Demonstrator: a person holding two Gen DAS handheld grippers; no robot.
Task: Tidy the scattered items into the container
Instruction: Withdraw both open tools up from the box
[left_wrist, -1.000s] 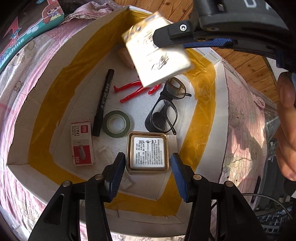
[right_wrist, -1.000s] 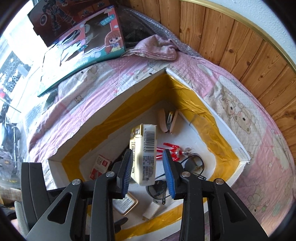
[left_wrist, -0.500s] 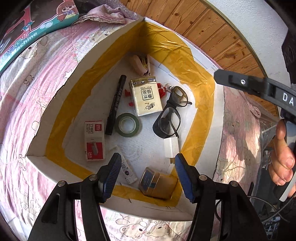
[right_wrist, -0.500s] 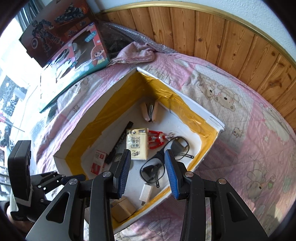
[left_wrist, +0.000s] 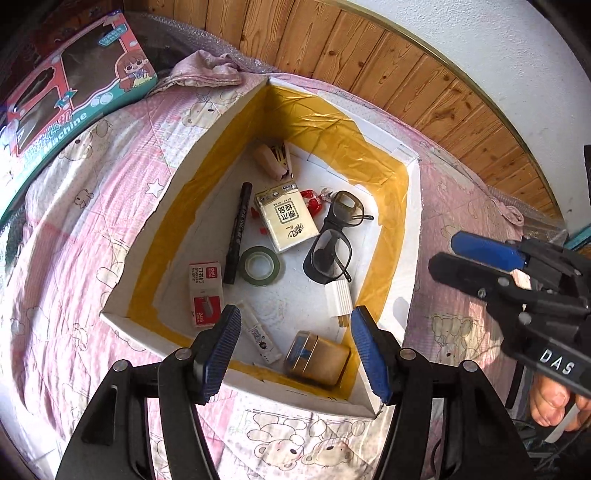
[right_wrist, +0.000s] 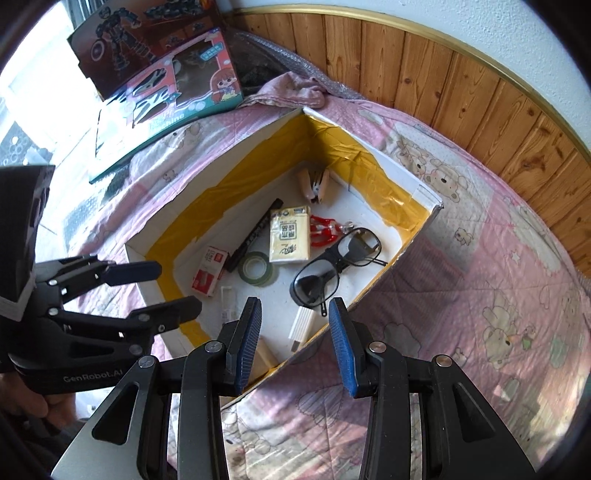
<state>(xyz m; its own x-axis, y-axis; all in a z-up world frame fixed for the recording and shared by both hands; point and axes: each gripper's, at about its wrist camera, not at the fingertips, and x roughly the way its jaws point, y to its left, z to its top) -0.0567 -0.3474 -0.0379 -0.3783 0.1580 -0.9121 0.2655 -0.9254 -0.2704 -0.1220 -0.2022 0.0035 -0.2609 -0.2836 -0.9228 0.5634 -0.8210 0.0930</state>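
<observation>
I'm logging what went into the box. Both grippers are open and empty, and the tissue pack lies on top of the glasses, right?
Not quite. The tissue pack lies beside the glasses, partly over the red clips, as the left wrist view shows. The left gripper and the right gripper are indeed open and empty, above the box.

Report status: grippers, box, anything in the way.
Left gripper open, empty. Right gripper open, empty. Tissue pack lying in the box with glasses, marker, tape. No scattered items seen on the bedspread.

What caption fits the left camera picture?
Open left gripper above white yellow-taped box holding black-framed glasses, green tape roll.
</observation>
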